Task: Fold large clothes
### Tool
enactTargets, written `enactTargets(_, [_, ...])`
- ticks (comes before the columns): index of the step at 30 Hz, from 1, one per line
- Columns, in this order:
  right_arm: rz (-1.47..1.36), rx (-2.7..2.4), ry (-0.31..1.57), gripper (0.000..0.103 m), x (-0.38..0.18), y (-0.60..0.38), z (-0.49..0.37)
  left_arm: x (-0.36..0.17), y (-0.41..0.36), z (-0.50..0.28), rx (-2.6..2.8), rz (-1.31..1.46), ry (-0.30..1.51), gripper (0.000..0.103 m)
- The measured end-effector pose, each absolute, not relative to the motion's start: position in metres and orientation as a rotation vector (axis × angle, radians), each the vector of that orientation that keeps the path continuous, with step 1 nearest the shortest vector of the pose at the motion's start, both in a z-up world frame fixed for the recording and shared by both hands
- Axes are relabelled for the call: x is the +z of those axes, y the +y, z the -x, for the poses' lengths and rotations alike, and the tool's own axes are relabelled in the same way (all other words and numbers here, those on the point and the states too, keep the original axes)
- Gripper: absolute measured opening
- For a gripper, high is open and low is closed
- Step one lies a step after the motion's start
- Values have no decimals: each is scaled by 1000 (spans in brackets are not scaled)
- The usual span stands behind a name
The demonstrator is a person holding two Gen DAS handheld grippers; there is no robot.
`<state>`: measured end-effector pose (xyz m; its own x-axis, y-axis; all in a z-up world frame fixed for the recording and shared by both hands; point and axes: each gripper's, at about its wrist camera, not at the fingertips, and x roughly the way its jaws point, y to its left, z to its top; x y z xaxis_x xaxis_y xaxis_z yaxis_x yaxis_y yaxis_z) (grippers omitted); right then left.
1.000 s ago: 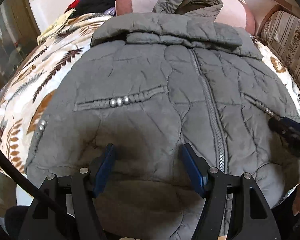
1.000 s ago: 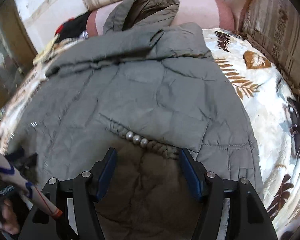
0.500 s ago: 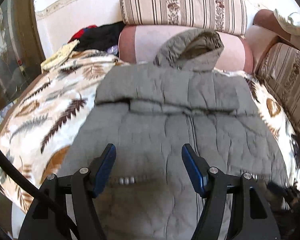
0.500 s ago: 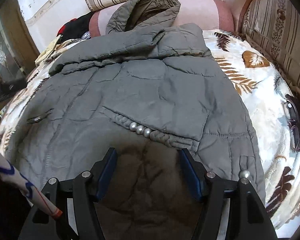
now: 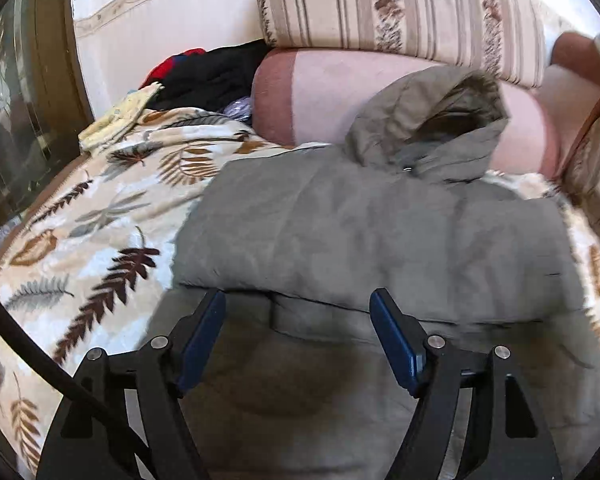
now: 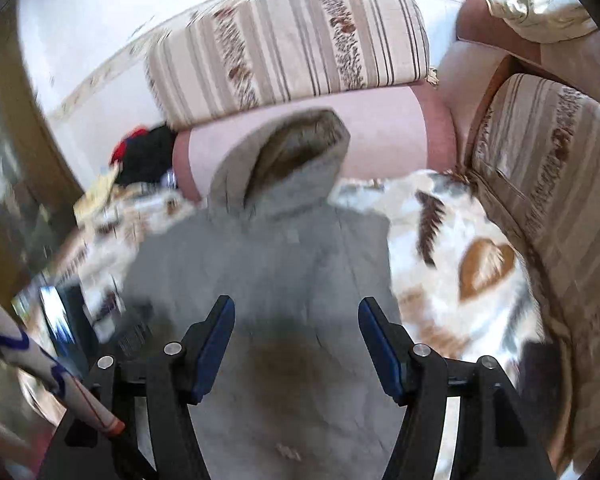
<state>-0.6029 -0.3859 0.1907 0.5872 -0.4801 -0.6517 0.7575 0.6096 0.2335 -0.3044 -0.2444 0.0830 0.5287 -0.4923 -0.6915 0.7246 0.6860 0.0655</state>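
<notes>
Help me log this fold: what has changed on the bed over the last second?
Both views pulled back from the grey jacket, so its hood and the striped cushion now show. The left hand-held gripper has just been opening, nothing between its fingers. The right hand-held gripper stays open and empty. The jacket still lies flat on the leaf-print blanket, sleeves folded across its chest.

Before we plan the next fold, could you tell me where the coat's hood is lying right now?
In both wrist views the hood sits at the far end of the grey coat, propped against the pink bolster.
</notes>
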Motion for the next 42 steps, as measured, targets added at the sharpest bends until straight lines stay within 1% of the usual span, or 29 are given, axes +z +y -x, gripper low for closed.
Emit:
enactTargets(3, [-542, -808, 559, 69, 216, -438, 567, 81, -241, 292, -758, -347, 685, 74])
enactTargets(5, [-548, -837, 556, 69, 223, -477, 541, 79, -238, 288, -771, -328, 686, 74])
enactTargets(8, [-685, -847, 506, 69, 216, -548, 514, 77, -240, 289, -777, -328, 664, 74])
enactTargets(12, [-855, -863, 411, 68, 201, -615, 485, 73, -246, 296, -774, -353, 608, 74])
enactTargets(17, [-762, -963, 482, 68, 185, -672, 437, 69, -249, 292, -804, -346, 624, 74])
enactTargets(24, [-728, -968, 524, 68, 139, -736, 409, 53, -256, 281, -819, -333, 708, 74])
enactTargets(26, [-709, -969, 543, 68, 129, -747, 401, 48, -260, 281, -805, -350, 698, 74])
enactTargets(27, [-702, -969, 548, 66, 123, -753, 397, 46, -262, 282, -801, -361, 690, 74])
enactTargets(29, [-697, -950, 563, 34, 112, -760, 388, 45, -265, 283, -799, -364, 683, 74])
enactTargets(30, [-699, -938, 574, 12, 108, -762, 384, 44, -265, 282, -801, -365, 683, 74])
enactTargets(33, [-611, -941, 563, 7, 108, -748, 380, 45, -266, 280, -806, -361, 687, 74])
enactTargets(37, [-581, -911, 467, 5, 131, -709, 401, 50, -261, 276, -812, -331, 711, 74])
enactTargets(42, [-441, -833, 426, 4, 174, -612, 429, 60, -252, 267, -817, -277, 731, 74])
